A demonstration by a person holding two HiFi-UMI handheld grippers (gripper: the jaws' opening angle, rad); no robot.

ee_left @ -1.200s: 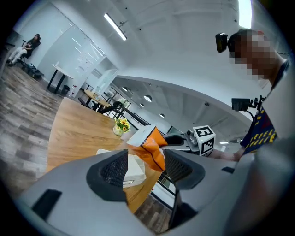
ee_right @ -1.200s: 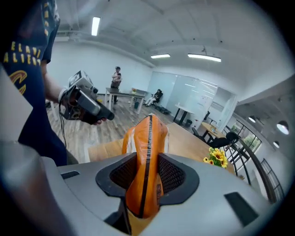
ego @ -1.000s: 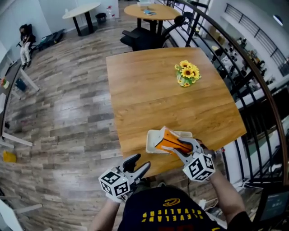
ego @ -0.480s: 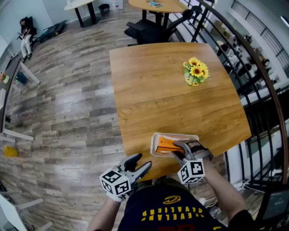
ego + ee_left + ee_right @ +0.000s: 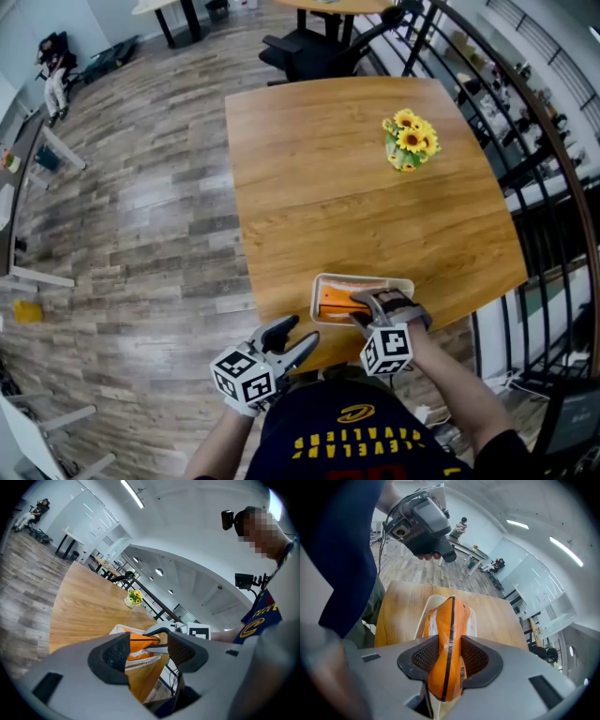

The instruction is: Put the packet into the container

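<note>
Left gripper — jaws apart, empty, off the counter edge. Right gripper clamps our orange packet mid-body, down inside the white container — we judge it light, soft, crinkly; hold its middle.

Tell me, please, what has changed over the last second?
The right gripper has lowered the orange packet, which stood tilted up above the white container, down into it, and stays shut on it. The left gripper stayed open and empty off the near edge of the table; the sunflowers have not moved on it.
</note>
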